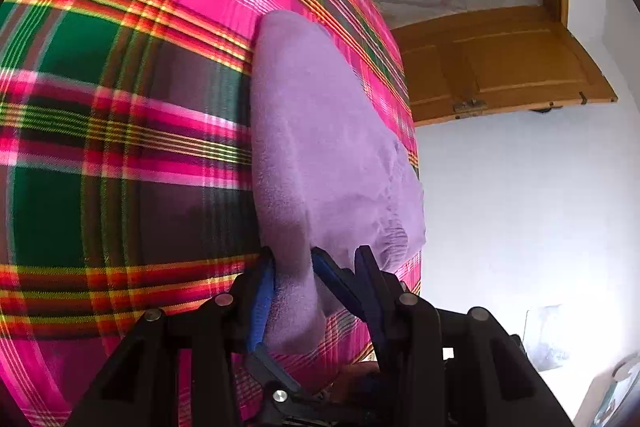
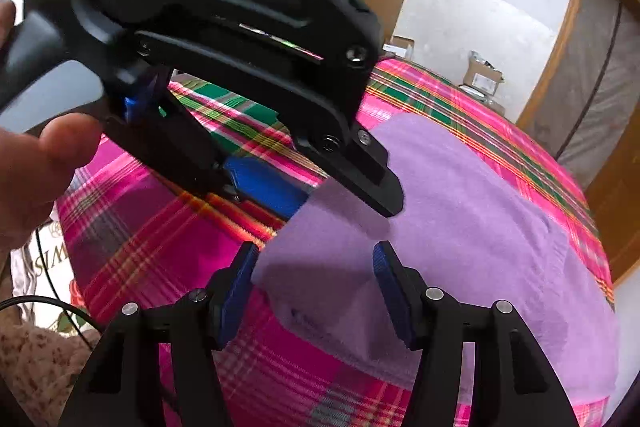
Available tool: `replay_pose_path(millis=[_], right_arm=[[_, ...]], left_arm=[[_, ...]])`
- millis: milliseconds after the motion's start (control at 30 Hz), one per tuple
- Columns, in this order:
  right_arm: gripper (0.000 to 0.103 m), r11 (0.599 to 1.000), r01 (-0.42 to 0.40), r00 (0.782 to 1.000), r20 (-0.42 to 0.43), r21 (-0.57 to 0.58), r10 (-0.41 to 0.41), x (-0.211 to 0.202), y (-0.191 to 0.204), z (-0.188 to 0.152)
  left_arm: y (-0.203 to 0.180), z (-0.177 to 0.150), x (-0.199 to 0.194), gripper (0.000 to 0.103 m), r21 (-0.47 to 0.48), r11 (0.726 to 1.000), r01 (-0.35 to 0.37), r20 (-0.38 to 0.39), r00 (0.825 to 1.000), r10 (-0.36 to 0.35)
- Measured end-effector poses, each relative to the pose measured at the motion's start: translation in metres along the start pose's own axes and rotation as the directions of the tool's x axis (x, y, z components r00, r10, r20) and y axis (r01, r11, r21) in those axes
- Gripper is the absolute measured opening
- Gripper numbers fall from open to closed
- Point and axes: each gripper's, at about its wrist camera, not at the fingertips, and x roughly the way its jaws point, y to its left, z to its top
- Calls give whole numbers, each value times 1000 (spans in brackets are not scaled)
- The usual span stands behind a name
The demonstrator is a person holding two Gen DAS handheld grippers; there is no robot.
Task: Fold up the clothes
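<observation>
A lilac fleece garment (image 2: 472,211) lies on the pink plaid bedspread (image 2: 168,227). It also shows in the left wrist view (image 1: 320,155). My left gripper (image 1: 294,259) is shut on the garment's near edge, with a fold of cloth pinched between its blue pads. It also shows from outside in the right wrist view (image 2: 344,199), gripping the garment's left edge. My right gripper (image 2: 316,267) is open, its blue pads on either side of the garment's near corner, which lies between them unpinched.
A wooden door (image 1: 500,67) stands open beyond the bed's far side. Cardboard boxes (image 2: 482,77) sit past the bed by the white wall. The person's hand (image 2: 36,171) holds the left gripper. Cables and patterned cloth (image 2: 40,347) lie at the lower left.
</observation>
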Motion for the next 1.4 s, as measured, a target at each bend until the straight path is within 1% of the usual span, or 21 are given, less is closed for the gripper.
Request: replay_pose_path(millis=[133, 233, 333, 400, 433, 500, 633, 700, 800, 967, 1033, 1200, 1333, 1400], right_arm=[[61, 999, 14, 1000, -25, 29, -13, 5, -1, 1], [58, 998, 12, 999, -36, 62, -9, 6, -5, -1], [48, 996, 15, 999, -46, 85, -11, 6, -9, -3], [38, 995, 20, 999, -46, 97, -15, 6, -12, -5], [36, 994, 23, 999, -46, 103, -18, 6, -13, -5], [28, 994, 21, 999, -42, 109, -17, 5, -15, -7], [22, 992, 16, 999, -34, 122, -12, 6, -13, -7], [20, 990, 5, 1000, -21, 142, -2, 4, -16, -8], [18, 988, -10, 1000, -9, 156, 12, 1, -15, -7], [18, 985, -23, 1000, -4, 168, 24, -6, -20, -9], [18, 984, -27, 1000, -1, 176, 27, -6, -22, -7], [18, 983, -28, 1000, 3, 181, 28, -3, -25, 4], [18, 985, -29, 1000, 4, 172, 29, -2, -22, 10], [17, 986, -31, 1000, 8, 165, 30, 6, -29, 18]], left_arm=[[0, 3, 1, 40, -3, 1000, 1, -3, 1000, -1], [-4, 8, -1, 40, 24, 999, -31, 36, 999, 30], [-11, 14, -5, 41, 65, 995, -76, 93, 993, 70], [-11, 21, -7, 41, 82, 991, -109, 120, 988, 99], [-8, 24, -8, 41, 68, 989, -130, 132, 984, 120], [-2, 30, -9, 42, 51, 988, -146, 143, 980, 137], [6, 44, -3, 42, 21, 986, -166, 142, 977, 161], [2, 54, 8, 42, 20, 988, -152, 125, 981, 149], [-2, 68, 19, 42, 25, 990, -136, 104, 986, 132], [-8, 84, 38, 41, 22, 997, -72, 56, 996, 71], [-6, 90, 43, 38, 8, 999, -48, 43, 998, 48], [-1, 94, 43, 13, -8, 999, -33, 50, 998, 33], [-7, 93, 39, 10, 19, 999, -35, 85, 996, 33], [-9, 93, 36, 10, 34, 998, -45, 97, 994, 41]])
